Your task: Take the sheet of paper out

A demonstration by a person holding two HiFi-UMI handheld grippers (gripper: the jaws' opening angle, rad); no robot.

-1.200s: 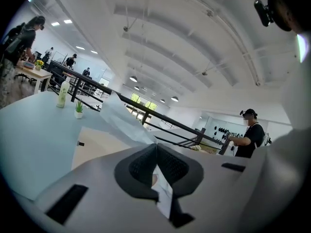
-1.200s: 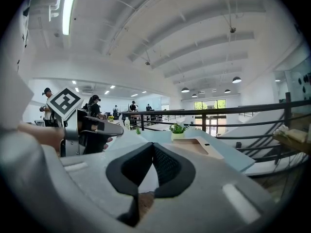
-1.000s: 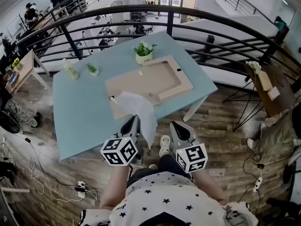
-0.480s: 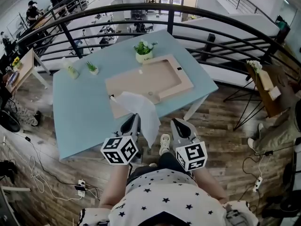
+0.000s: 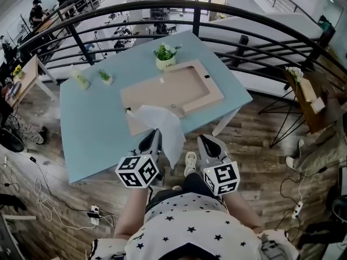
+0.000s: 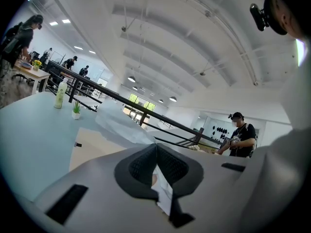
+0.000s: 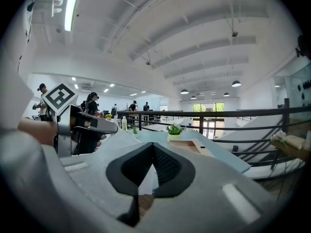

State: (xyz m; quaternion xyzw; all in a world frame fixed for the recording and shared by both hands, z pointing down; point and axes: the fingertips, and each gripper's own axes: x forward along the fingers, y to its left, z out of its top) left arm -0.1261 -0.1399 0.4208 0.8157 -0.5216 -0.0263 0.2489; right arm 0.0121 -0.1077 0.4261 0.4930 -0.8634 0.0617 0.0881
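Observation:
A white, crumpled sheet of paper (image 5: 162, 124) hangs over the near edge of the light blue table (image 5: 92, 123), just in front of a flat wooden frame (image 5: 212, 97). My left gripper (image 5: 154, 135) is shut on the sheet's lower edge. In the left gripper view the paper (image 6: 121, 127) billows ahead of the closed left gripper (image 6: 155, 147), and a strip of it is pinched between the pads. My right gripper (image 5: 205, 140) hangs beside it off the table edge, shut with nothing in it. The right gripper view shows the right gripper (image 7: 153, 147) closed and the frame (image 7: 193, 147) ahead.
A potted plant (image 5: 165, 58) stands behind the frame. A small plant (image 5: 105, 79) and a bottle (image 5: 81, 80) stand at the table's far left. A black railing (image 5: 238, 42) runs behind the table. The floor is wooden (image 5: 255, 145). People stand at other desks (image 5: 35, 15).

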